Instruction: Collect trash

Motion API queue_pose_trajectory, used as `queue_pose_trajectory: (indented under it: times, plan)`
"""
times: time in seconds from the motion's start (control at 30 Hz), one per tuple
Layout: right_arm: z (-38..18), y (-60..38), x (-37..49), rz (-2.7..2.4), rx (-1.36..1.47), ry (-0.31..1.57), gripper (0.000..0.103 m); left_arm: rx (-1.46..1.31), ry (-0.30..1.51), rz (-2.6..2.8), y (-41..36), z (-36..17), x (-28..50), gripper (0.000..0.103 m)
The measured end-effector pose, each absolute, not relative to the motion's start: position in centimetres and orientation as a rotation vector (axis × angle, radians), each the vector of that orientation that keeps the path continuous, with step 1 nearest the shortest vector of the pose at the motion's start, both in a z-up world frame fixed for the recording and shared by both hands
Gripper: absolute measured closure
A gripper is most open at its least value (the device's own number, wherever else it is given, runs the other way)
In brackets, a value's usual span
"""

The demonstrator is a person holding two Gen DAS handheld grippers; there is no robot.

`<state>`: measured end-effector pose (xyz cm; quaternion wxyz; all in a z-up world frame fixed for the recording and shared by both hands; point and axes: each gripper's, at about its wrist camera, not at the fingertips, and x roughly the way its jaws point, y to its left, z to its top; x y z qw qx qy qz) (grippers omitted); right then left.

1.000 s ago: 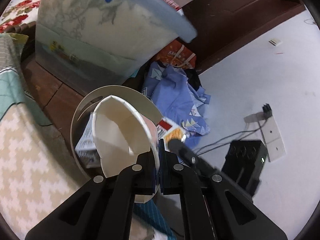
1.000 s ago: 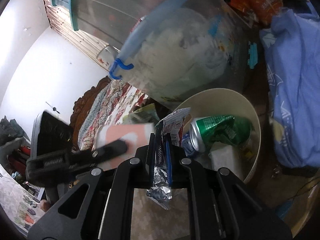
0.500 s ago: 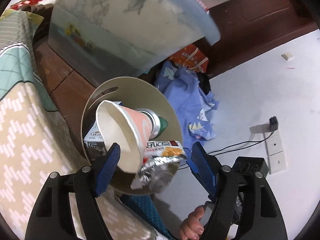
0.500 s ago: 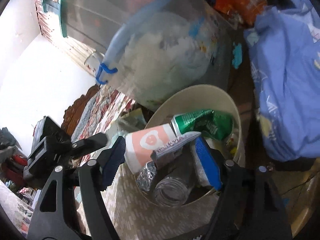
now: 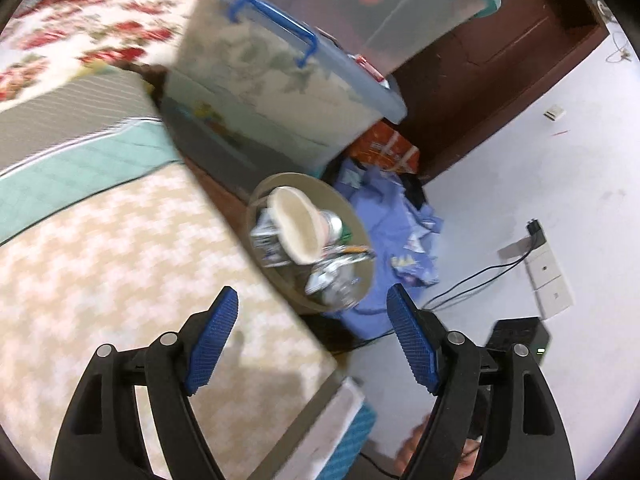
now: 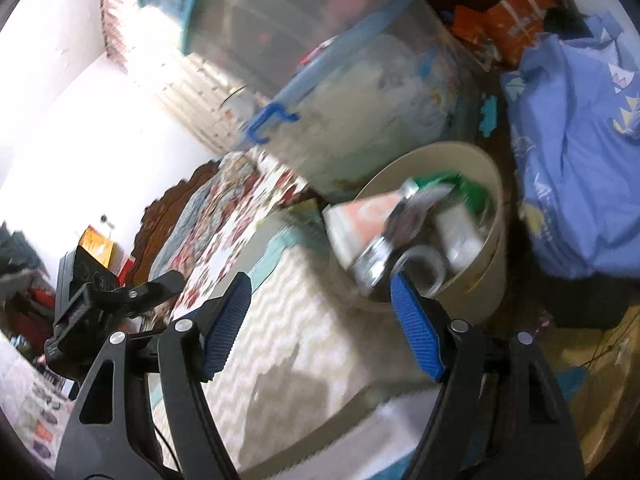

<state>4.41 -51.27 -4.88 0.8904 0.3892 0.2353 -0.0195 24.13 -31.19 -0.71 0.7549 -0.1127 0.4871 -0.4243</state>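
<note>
Holding nothing now, my left gripper and right gripper gape wide above the bed. The paper cup and wrapper lie in the bin ahead (closer to my right one).

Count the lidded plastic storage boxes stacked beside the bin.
2. The lower box, blue lid and latch, stands behind the bin; the upper box, teal lid, sits on it. More may be hidden.
</note>
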Motion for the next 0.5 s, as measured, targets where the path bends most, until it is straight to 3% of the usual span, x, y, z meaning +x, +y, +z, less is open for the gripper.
queue_pose_trajectory:
  times: [0.5]
  plan:
    - [-2.6,-38.6,0.6,0.087,0.704,0.591,0.029,-0.123,0.854,-0.675,-16.9,2.7,15.9,0.017]
